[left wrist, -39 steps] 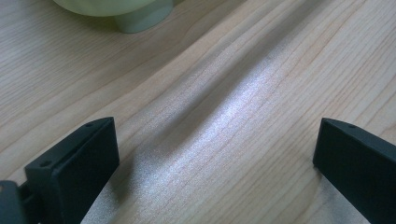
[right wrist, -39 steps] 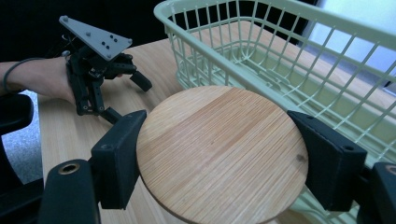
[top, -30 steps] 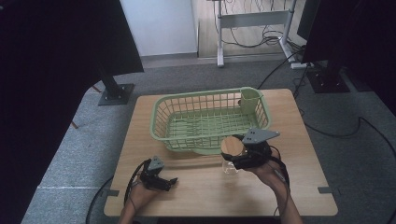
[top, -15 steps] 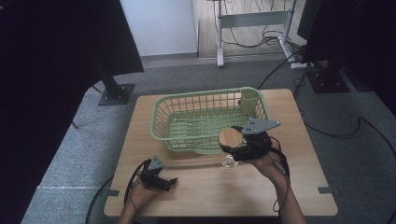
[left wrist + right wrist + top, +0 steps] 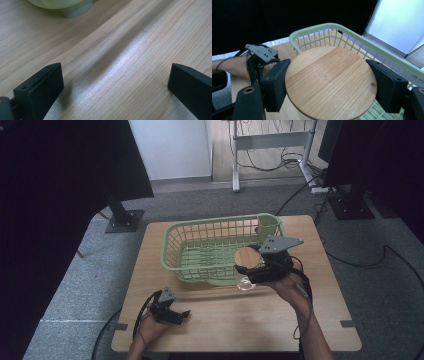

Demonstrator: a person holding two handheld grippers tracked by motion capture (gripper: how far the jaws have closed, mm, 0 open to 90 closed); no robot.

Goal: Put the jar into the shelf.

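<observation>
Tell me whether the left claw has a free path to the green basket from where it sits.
Probably yes. The left claw rests open on the table, with bare wood between it and the basket. The right claw, shut on a wooden-lidded jar, is off to the side.

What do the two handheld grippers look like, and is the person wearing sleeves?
Both the left gripper and the right gripper are black, with two blocky black jaws, a grey three-cornered plate on top and a trailing black cable. The forearms are bare, with no sleeves in sight.

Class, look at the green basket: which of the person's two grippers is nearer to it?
Right. The right gripper hangs at the green basket's near rim; the left gripper rests apart on the table.
</observation>
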